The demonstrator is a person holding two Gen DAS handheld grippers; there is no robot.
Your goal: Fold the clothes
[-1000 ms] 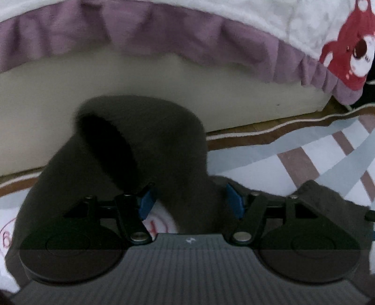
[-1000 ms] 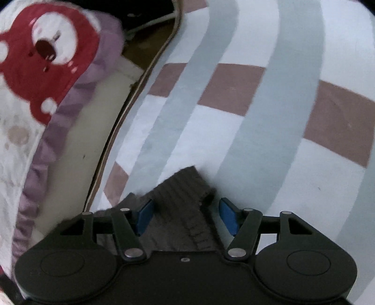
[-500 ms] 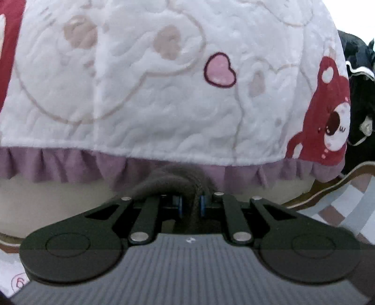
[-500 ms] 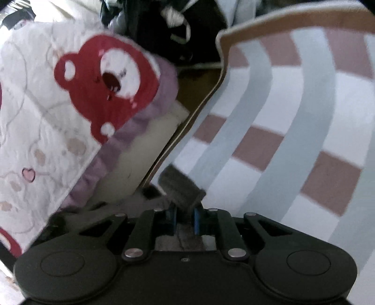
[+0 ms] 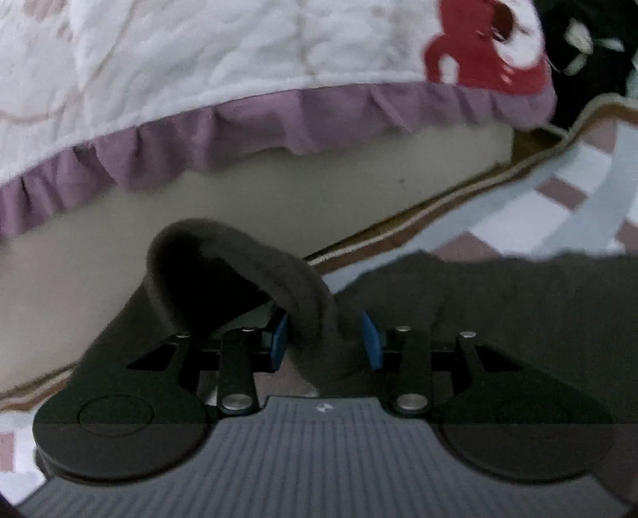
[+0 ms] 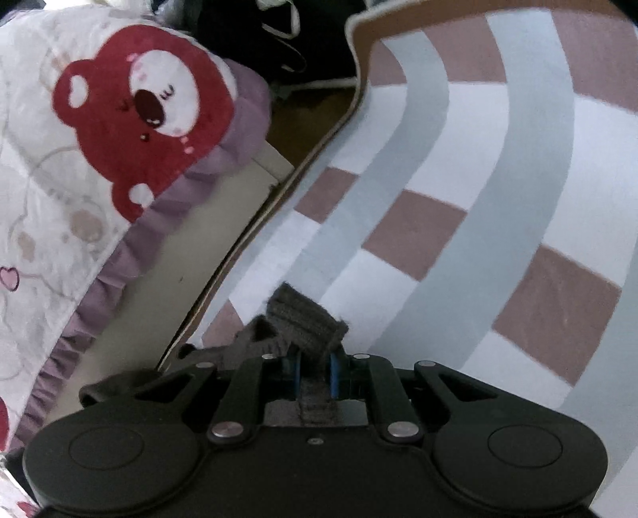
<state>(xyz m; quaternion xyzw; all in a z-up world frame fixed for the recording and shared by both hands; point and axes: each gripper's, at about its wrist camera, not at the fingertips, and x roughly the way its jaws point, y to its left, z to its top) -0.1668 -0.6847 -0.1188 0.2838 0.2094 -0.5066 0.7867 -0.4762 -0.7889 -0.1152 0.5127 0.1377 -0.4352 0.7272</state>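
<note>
A dark brown knitted garment (image 5: 518, 303) lies on the striped rug (image 5: 590, 187). In the left wrist view a rolled fold of it (image 5: 255, 263) arches up between the blue pads of my left gripper (image 5: 323, 338), whose jaws stand partly apart with the cloth loose between them. In the right wrist view my right gripper (image 6: 315, 376) is shut on a ribbed edge of the same garment (image 6: 307, 318), held just above the rug (image 6: 458, 199).
A bed stands close on the left, with a cream base (image 5: 259, 199) and a white quilt with purple frill (image 5: 239, 131) and red bear print (image 6: 135, 115). Dark bags (image 6: 279, 36) lie past the rug's brown edge (image 6: 351, 115).
My left gripper has lowered toward the rug and its jaws have opened from a tight pinch on the fold. My right gripper stays shut on the ribbed edge and has shifted slightly.
</note>
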